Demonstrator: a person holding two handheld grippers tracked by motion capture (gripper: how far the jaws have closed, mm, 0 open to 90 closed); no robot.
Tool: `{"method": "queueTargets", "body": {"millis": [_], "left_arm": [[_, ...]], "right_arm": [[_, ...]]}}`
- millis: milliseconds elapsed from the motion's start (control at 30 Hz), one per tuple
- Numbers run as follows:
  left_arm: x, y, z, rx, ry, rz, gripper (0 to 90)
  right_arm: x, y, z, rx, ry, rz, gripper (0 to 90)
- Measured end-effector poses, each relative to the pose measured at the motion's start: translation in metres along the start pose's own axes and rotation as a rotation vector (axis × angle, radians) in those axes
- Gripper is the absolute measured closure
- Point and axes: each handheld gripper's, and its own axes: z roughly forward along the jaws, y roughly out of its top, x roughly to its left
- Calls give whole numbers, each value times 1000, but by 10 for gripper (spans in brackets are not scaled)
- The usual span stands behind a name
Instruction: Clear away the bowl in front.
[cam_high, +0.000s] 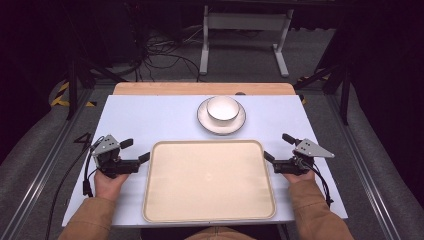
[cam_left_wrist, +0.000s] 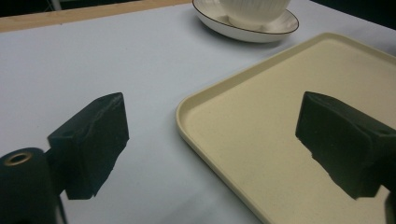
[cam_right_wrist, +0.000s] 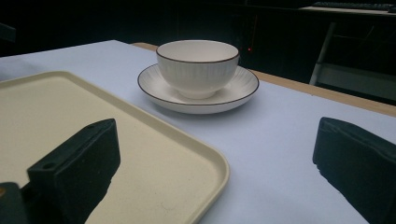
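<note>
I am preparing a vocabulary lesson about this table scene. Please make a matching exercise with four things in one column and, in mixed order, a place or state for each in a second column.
Things:
1. bowl
2. saucer
3. tray
4. left tongs

Places or states:
A. open, at the tray's left edge
B. beige, bare, nearest the person
C. standing on the saucer
D. on the table beyond the tray, under the bowl

Right pairs: 1-C, 2-D, 3-B, 4-A
</note>
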Motion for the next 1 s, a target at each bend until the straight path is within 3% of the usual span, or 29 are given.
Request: {"method": "queueTargets", "body": {"millis": [100,600,800,867,1000], "left_arm": [[0,0,1,12,15,1,70],[-1,0,3,13,-24,-10,31],[-2,2,4,10,-17,-11,34],[0,5,2,-6,-23,-45,43],[2,11,4,-15,-27,-57,62]], "right_arm": [[-2,0,-1,-6,-5,7,12],[-1,-1,0,6,-11,7,26],[-2,-1,0,2,-9,18,37],[-2,-1,0,3,-10,20,37],[-2,-2,1,10,-12,23,37]]}}
